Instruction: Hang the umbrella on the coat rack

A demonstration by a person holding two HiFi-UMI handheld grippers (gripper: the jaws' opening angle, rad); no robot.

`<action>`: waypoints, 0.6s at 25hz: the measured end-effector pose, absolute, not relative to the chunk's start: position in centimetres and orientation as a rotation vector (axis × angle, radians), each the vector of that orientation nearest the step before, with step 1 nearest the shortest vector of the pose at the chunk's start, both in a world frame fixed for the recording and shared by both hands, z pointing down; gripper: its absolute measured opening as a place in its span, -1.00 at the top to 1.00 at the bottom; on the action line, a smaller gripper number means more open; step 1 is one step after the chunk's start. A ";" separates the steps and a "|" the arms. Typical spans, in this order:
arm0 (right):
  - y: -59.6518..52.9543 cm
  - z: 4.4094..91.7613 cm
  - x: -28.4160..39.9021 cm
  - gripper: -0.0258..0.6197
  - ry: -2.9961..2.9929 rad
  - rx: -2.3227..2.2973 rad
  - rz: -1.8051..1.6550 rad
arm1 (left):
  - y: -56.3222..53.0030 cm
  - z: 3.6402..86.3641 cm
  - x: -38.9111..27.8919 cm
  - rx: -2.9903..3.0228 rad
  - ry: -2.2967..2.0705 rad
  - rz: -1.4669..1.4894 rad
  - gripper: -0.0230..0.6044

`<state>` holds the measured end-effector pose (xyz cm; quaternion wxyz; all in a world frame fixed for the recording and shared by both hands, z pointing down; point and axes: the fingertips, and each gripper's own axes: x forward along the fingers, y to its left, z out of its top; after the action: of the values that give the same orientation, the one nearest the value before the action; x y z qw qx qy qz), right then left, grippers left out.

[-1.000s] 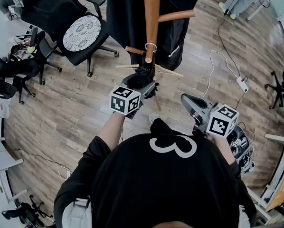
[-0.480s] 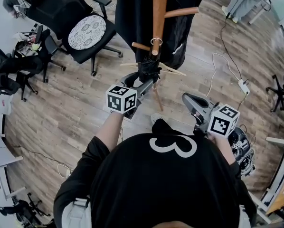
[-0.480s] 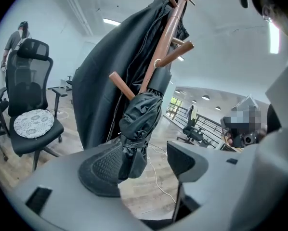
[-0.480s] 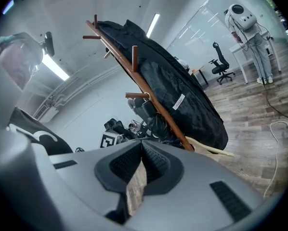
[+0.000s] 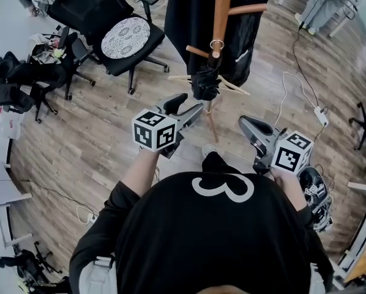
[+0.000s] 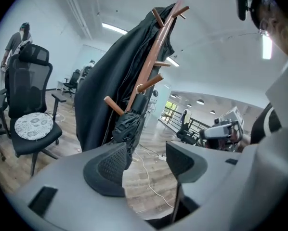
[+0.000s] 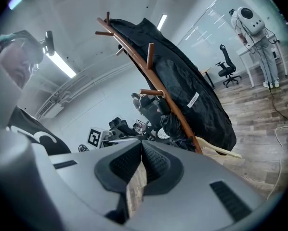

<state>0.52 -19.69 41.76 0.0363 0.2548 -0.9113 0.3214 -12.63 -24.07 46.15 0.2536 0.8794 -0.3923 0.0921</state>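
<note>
The folded black umbrella (image 5: 205,83) hangs by its ring from a lower peg (image 5: 198,51) of the wooden coat rack (image 5: 220,11). My left gripper (image 5: 190,105) is open and empty, a short way back from the umbrella and not touching it. In the left gripper view the umbrella (image 6: 128,125) dangles beside the rack's pole (image 6: 146,66), beyond the open left gripper (image 6: 146,154). My right gripper (image 5: 251,127) is held low to the right, shut with nothing between its fingers. The right gripper view shows the right gripper (image 7: 141,154) closed, with the rack (image 7: 149,66) and umbrella (image 7: 172,125) farther off.
A long black coat (image 5: 192,14) drapes over the rack. A pale wooden hanger (image 5: 232,86) sticks out near the umbrella. An office chair with a patterned cushion (image 5: 131,35) stands to the left, more chairs (image 5: 24,78) beyond it. A power strip and cable (image 5: 321,112) lie on the floor at right.
My left gripper let go of the umbrella, opened and drew back toward me. The umbrella stays hanging on the peg. The right gripper has hardly moved.
</note>
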 end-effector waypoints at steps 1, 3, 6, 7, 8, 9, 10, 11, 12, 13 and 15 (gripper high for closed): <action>-19.3 41.7 0.3 0.84 -2.805 0.779 0.983 | -23.3 45.4 -12.5 2.405 -1.042 0.232 0.09; -18.5 41.4 -0.1 0.84 -2.817 0.773 0.974 | -21.8 44.0 -12.2 2.440 -1.001 0.213 0.21; -17.3 40.9 -0.4 0.84 -2.834 0.771 0.957 | -19.7 42.0 -11.4 2.496 -0.933 0.198 0.30; -17.0 40.6 -0.4 0.84 -2.840 0.773 0.952 | -19.1 41.2 -11.1 2.511 -0.908 0.181 0.32; -16.7 40.4 -0.4 0.84 -2.846 0.776 0.948 | -18.4 40.4 -10.8 2.523 -0.884 0.159 0.34; -16.4 40.1 -0.5 0.84 -2.853 0.779 0.943 | -17.9 39.6 -10.6 2.533 -0.861 0.137 0.38; -16.1 39.9 -0.5 0.84 -2.859 0.782 0.938 | -17.3 38.9 -10.3 2.542 -0.843 0.114 0.42; -15.7 39.7 -0.5 0.84 -2.864 0.783 0.932 | -16.7 38.3 -10.1 2.550 -0.828 0.095 0.46; -15.4 39.5 -0.6 0.84 -2.870 0.782 0.926 | -16.2 37.8 -9.9 2.557 -0.814 0.079 0.50; -15.0 39.4 -0.7 0.84 -2.876 0.781 0.921 | -15.7 37.4 -9.8 2.563 -0.801 0.067 0.54; -14.4 39.2 -0.8 0.84 -2.885 0.780 0.912 | -14.6 37.0 -9.4 2.573 -0.771 0.056 0.61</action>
<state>-0.80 -14.41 39.22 0.0086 0.2496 -0.9233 0.2918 -9.41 -14.63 36.98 0.2255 0.9330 -0.2796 0.0204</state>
